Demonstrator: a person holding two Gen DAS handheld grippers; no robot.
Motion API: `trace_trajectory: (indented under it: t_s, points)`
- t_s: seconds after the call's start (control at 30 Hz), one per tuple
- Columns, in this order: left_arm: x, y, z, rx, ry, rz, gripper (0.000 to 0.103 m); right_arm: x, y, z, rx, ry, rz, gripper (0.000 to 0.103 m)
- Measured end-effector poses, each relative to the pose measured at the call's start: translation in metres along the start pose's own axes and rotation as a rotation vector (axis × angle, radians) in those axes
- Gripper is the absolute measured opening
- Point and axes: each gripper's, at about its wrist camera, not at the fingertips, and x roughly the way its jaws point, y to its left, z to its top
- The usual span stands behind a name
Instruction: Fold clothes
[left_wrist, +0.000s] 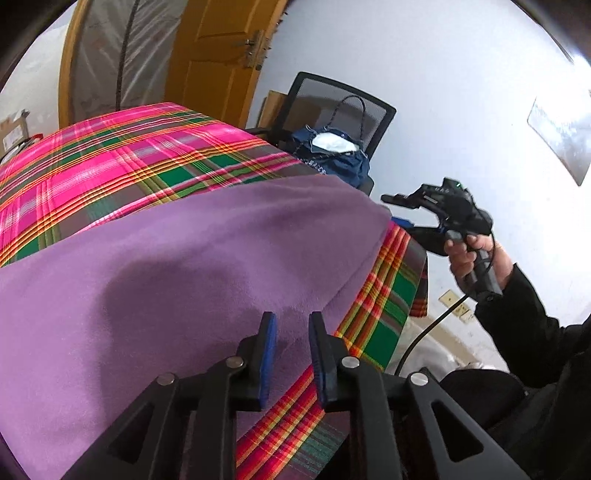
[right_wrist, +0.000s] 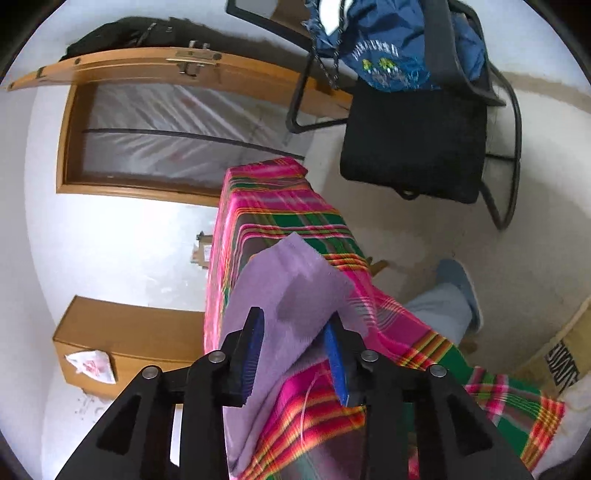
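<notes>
Purple cloth (left_wrist: 177, 266) lies flat on the plaid cover (left_wrist: 110, 162), fold apparently laid; further folds remain. Left claw (left_wrist: 291, 354), six o'clock, parted, empty. Right claw (right_wrist: 295, 350) wide, gripping nothing.

Black mesh chair (right_wrist: 413, 147) bearing a blue bag (right_wrist: 384, 48), beside an orange wooden door (left_wrist: 218, 55); plaid tablecloth (left_wrist: 122, 162) below

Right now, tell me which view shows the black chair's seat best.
The right wrist view: the black chair shows its whole seat from above. The left wrist view shows only the chair's mesh back behind the blue bag.
</notes>
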Motion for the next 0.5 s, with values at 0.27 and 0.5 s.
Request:
trace_trajectory:
  t_s: [0.27, 0.5]
  points:
    - [-0.002, 0.002, -0.008, 0.035, 0.007, 0.025, 0.021, -0.025, 0.050, -0.027, -0.306, -0.031, -0.047, 0.035]
    - [-0.008, 0.008, -0.022, 0.051, 0.005, 0.076, 0.022, 0.019, 0.132, -0.110, -0.901, 0.156, -0.062, 0.035]
